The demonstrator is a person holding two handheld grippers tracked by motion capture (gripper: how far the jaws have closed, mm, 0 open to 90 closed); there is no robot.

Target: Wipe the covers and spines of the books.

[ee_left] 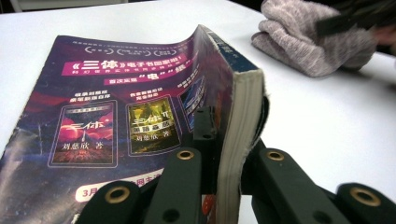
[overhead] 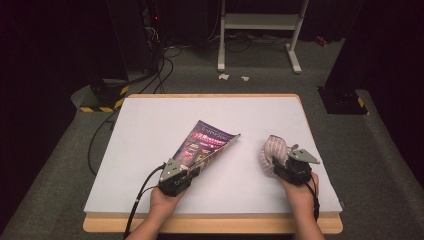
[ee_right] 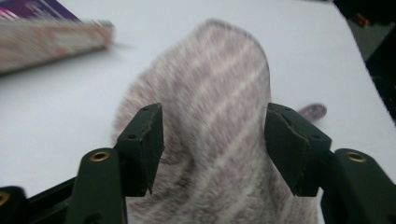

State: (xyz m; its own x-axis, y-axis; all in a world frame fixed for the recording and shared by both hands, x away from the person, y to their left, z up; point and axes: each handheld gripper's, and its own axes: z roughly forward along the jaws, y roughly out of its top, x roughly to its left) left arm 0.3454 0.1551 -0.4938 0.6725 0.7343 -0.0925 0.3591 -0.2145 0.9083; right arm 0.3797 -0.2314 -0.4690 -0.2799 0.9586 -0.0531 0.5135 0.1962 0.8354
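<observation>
The left gripper (overhead: pixel 196 169) is clamped on the near edge of the book (ee_left: pixel 140 107), lifting that edge off the table (overhead: pixel 150 120), likely to steady it. The right gripper (ee_right: pixel 214 140) stands wide around the cloth (ee_right: pixel 215 93) just right of the book, pads not pressing.

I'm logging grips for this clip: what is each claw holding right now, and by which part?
The left claw clamps the book by its page edge at the near corner. The right claw straddles the striped cloth with its jaws apart, gripping nothing.
</observation>
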